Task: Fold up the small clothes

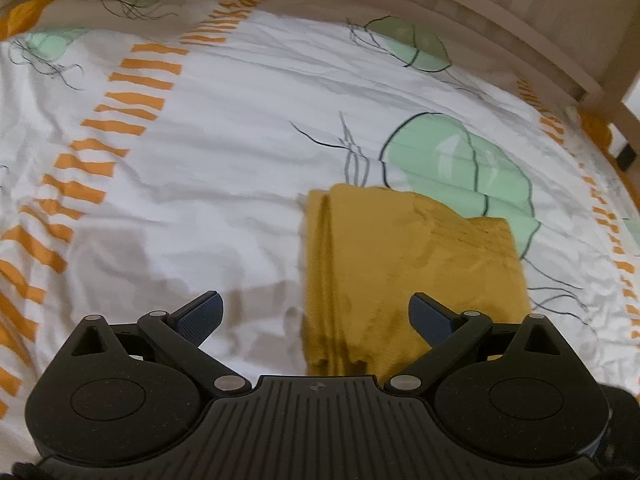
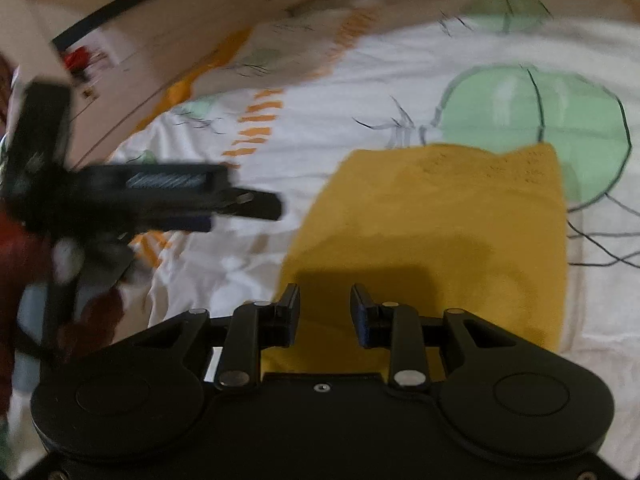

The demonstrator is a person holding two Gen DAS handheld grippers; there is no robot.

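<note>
Both empty: left gripper wide open, right gripper narrowly parted over folded mustard garment

I can't read any words, numbers or brand names here. The only sign I see is a tiny round mark with a cross in it, on the ribbed black body of my left gripper, behind and between my two fingers. Far off to the left of my right gripper, a pale box has a small red and white label, but it is too blurry to read.
</note>
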